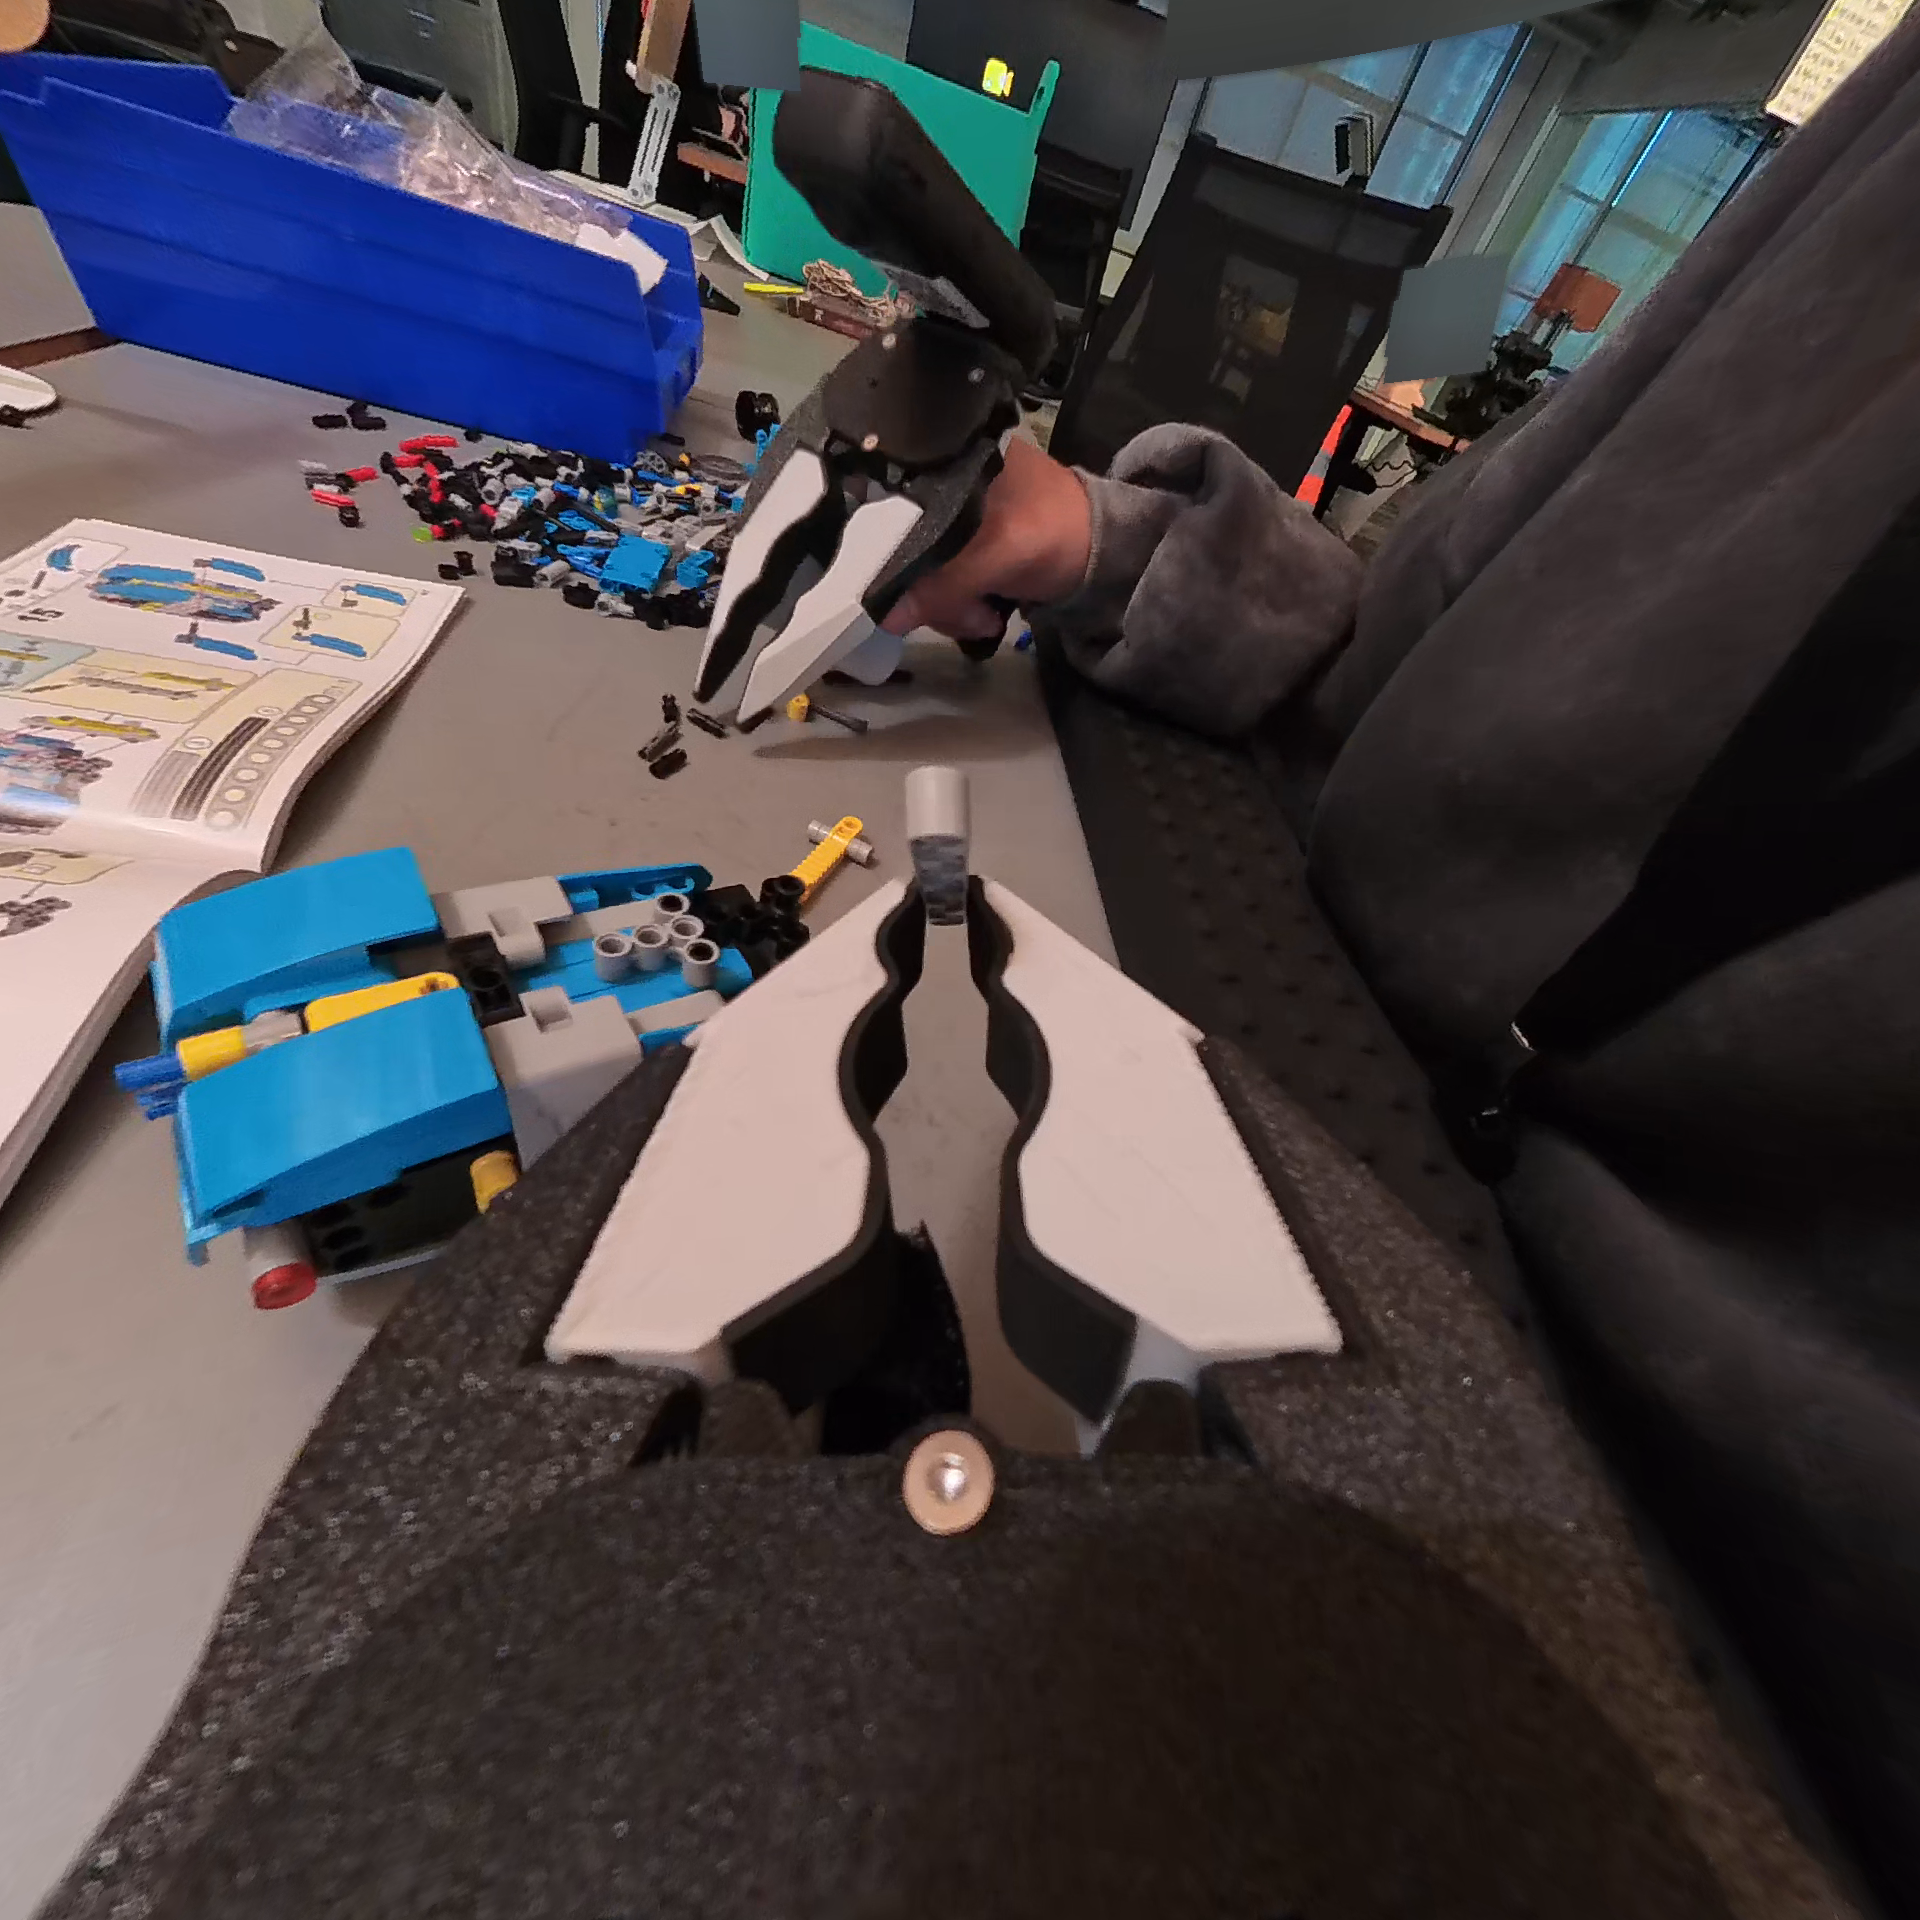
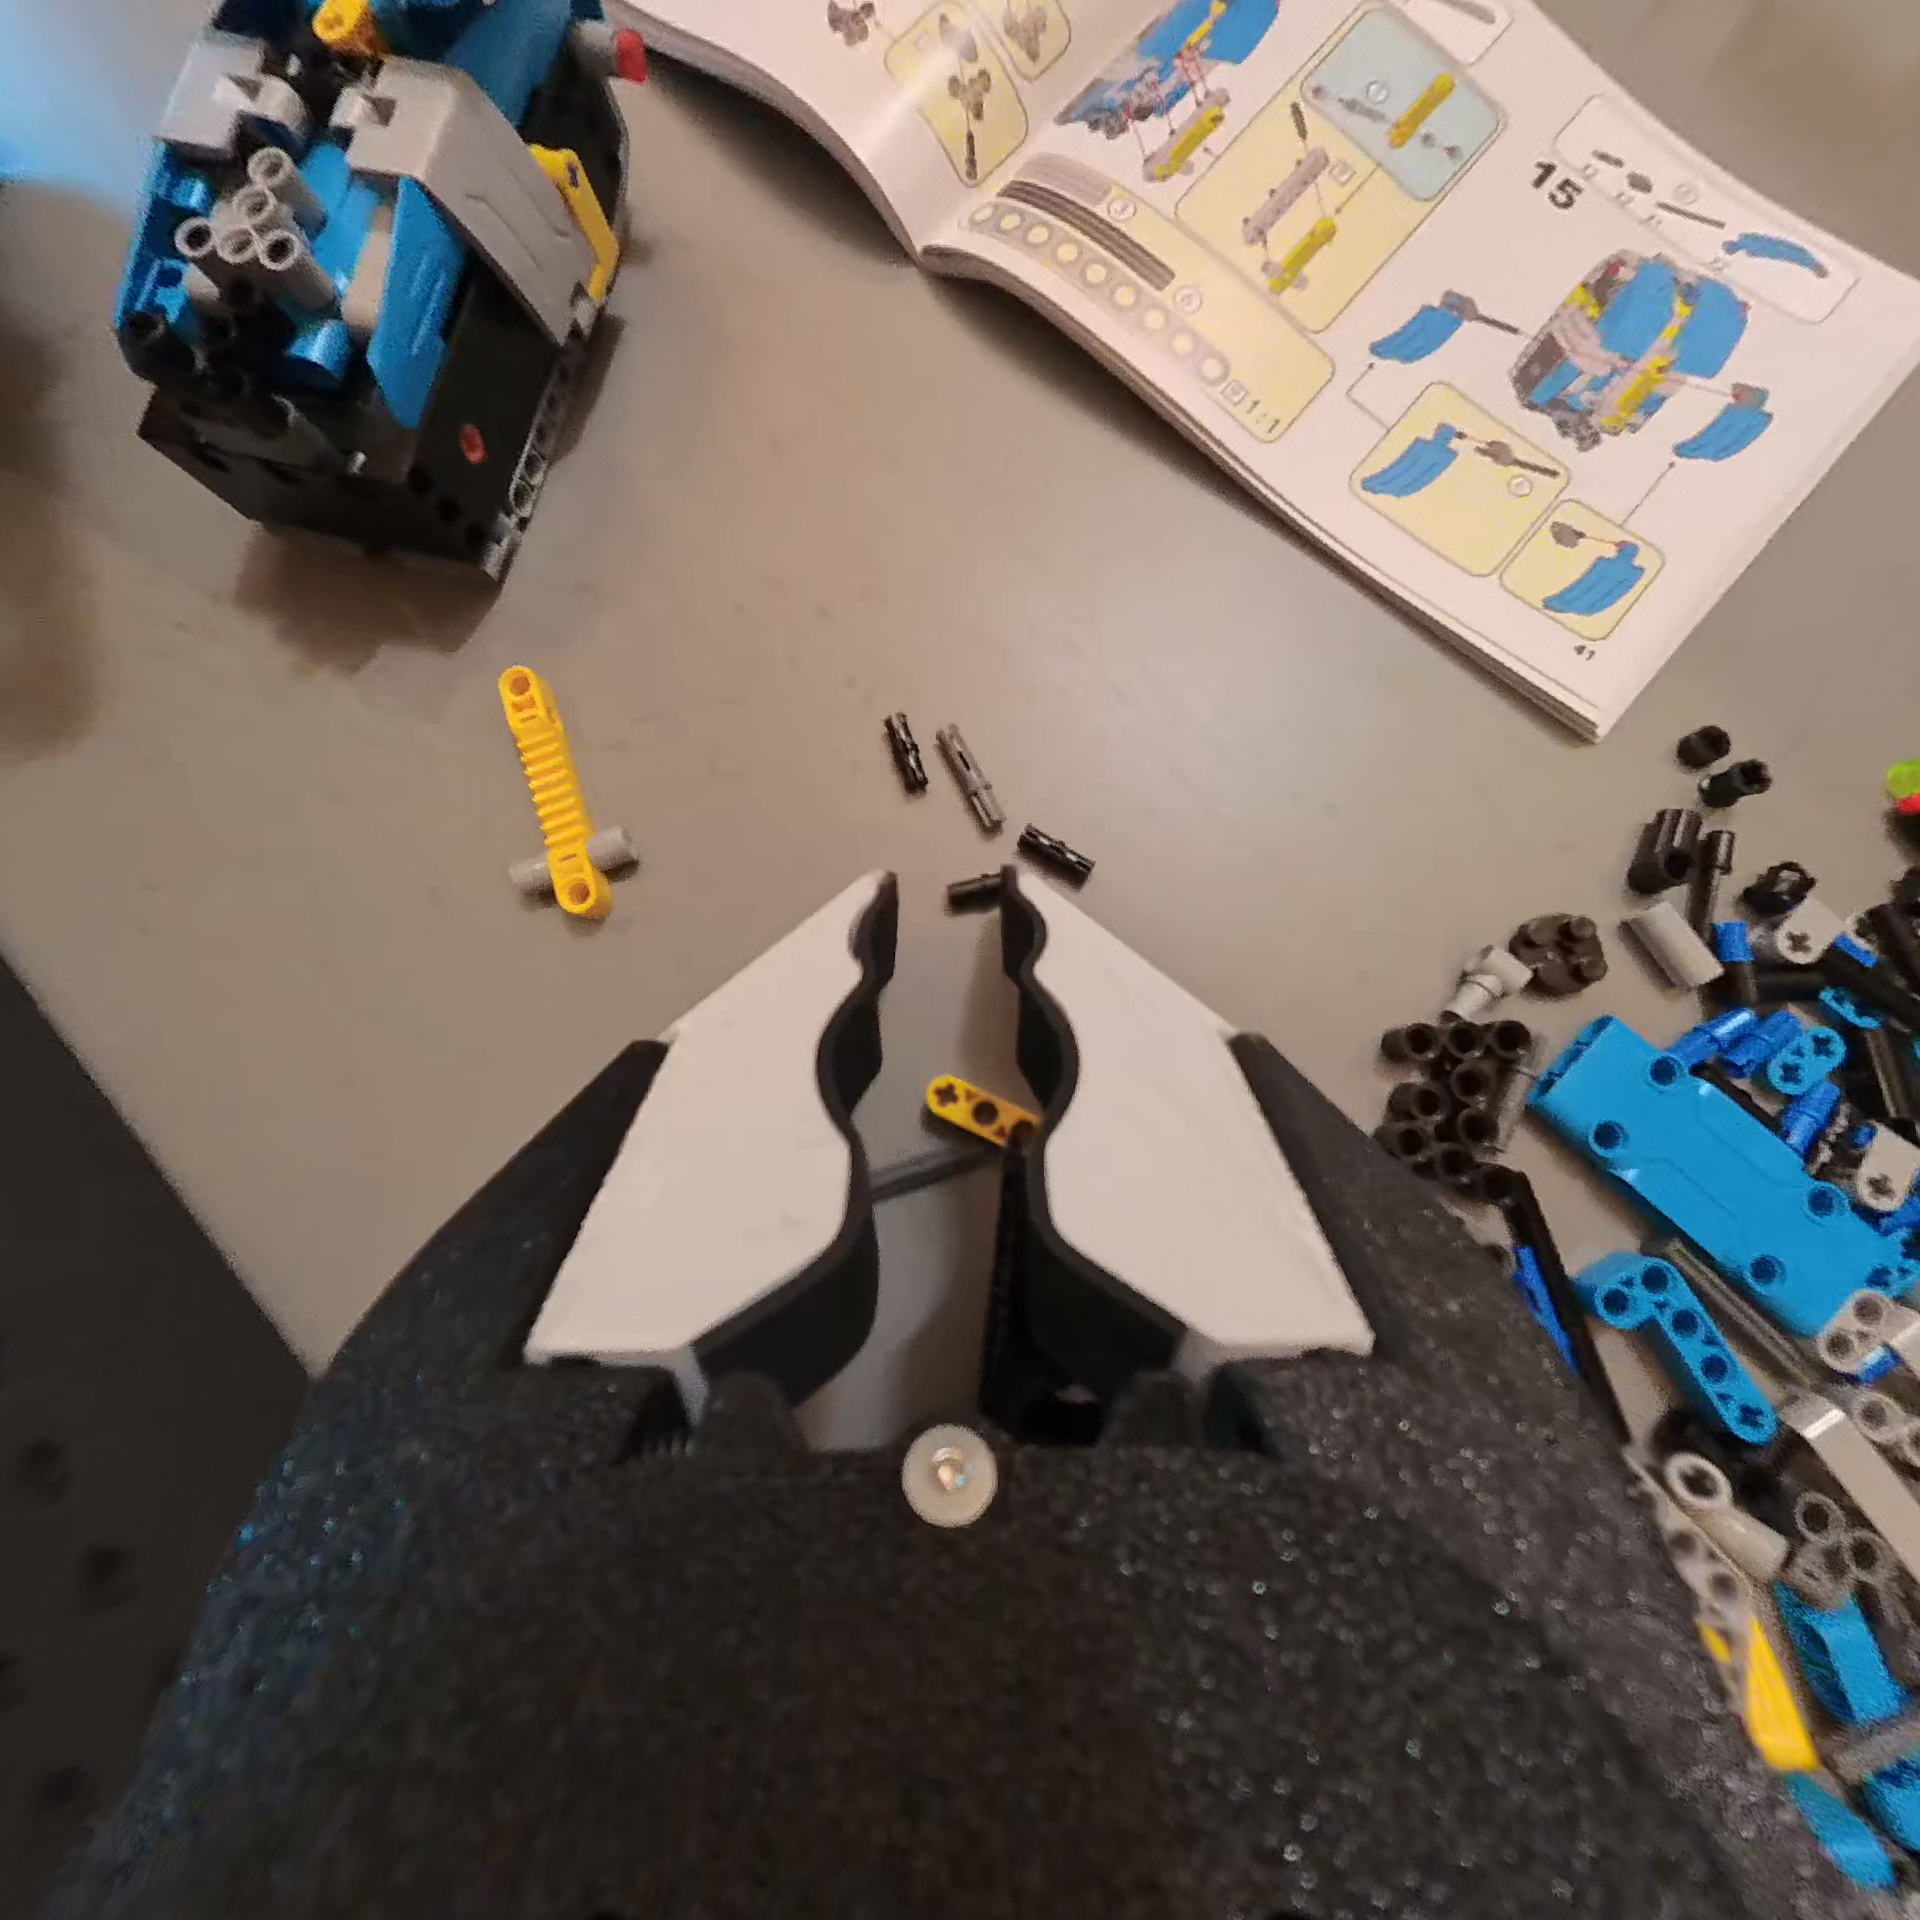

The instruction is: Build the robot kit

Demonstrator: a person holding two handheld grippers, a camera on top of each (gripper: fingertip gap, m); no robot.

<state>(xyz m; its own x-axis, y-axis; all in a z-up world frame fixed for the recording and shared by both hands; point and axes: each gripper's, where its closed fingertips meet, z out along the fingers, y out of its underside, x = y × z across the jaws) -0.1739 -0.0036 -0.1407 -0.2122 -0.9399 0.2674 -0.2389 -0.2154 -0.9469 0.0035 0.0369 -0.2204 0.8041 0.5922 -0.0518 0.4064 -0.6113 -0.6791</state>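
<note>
Left claw (image 1: pixel 943 896) is pinched shut on a small grey piece (image 1: pixel 935 805), held just above the surface (image 2: pixel 779 582) beside the blue model (image 1: pixel 332 1049). Right claw (image 2: pixel 951 883) is slightly open and grips nothing, tips low over loose black pins (image 2: pixel 975 891); a short yellow beam (image 2: pixel 982 1110) lies under its fingers (on the surface, not held, as far as I can tell).

The model looks partly built: blue panels and grey blocks are on, pins are bare. Many parts (image 1: pixel 582 520) sit unsorted in a heap, a yellow toothed bar (image 2: pixel 551 790) lies apart, and the booklet (image 1: pixel 156 665) is open.

The surface is grey and matte, with a blue bin (image 1: pixel 364 260) at the back. The room is a cluttered workshop with a green board (image 1: pixel 935 156) and windows (image 1: pixel 1642 208).
</note>
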